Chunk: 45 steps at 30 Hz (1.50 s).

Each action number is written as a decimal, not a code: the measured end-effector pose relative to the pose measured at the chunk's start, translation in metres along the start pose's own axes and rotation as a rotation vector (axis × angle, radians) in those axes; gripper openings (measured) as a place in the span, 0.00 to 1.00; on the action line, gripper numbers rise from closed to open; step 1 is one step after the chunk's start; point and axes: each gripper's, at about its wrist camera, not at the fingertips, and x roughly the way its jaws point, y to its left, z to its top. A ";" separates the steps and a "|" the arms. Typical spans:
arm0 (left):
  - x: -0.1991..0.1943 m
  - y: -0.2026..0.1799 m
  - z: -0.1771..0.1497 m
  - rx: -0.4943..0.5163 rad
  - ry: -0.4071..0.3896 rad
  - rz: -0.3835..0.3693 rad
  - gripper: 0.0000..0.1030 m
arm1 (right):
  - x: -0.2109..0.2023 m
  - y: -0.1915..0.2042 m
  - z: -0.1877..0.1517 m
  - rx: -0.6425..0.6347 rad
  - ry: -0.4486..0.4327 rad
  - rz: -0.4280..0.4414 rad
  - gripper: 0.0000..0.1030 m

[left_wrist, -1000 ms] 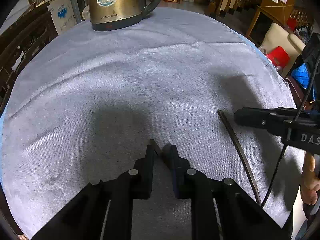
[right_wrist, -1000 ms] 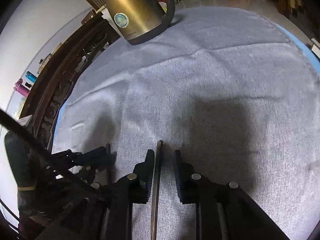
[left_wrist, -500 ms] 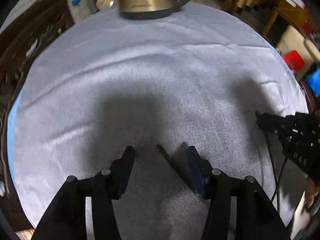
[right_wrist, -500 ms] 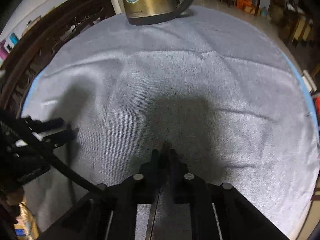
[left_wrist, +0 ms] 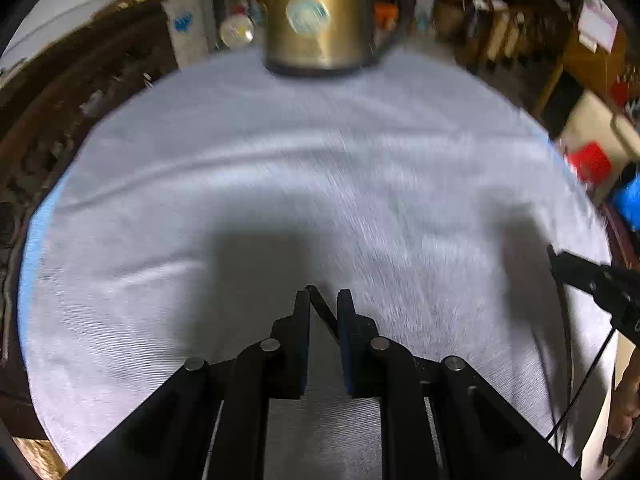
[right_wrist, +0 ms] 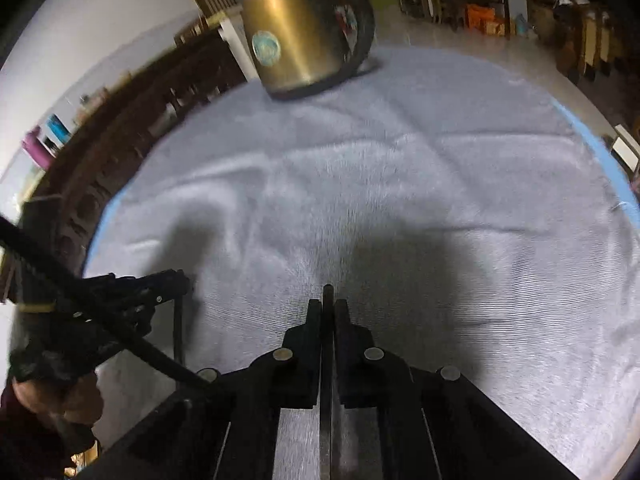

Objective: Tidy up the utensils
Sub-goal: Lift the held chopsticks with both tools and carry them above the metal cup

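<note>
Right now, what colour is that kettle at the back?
Brassy gold kettle with a black handle, clearest in the right wrist view.

A kettle (left_wrist: 318,16) stands at the bench's (left_wrist: 160,200) far edge, at twelve o'clock from both claws. The left claw (left_wrist: 323,300), at six o'clock, has a chopstick (left_wrist: 322,310) between its fingers, while the right claw (right_wrist: 328,308), to its right, has a second chopstick (right_wrist: 327,344).

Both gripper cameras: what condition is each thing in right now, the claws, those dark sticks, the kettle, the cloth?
Left gripper: shut on a dark chopstick.
Right gripper: shut on a second chopstick.
Gold kettle: upright on the cloth.
Grey tablecloth: spread out, slightly creased.
</note>
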 end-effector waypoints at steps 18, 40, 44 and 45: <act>-0.134 0.041 0.009 -0.037 -0.391 0.150 0.05 | -0.164 0.028 -0.037 -0.004 -0.486 0.072 0.06; -0.263 0.054 -0.039 -0.081 -0.604 0.193 0.05 | -0.261 0.062 -0.075 -0.029 -0.724 0.126 0.06; -0.292 0.047 -0.046 -0.072 -0.655 0.186 0.05 | -0.275 0.072 -0.083 -0.042 -0.785 0.132 0.06; -0.299 0.045 -0.047 -0.066 -0.666 0.186 0.05 | -0.279 0.075 -0.086 -0.047 -0.798 0.135 0.06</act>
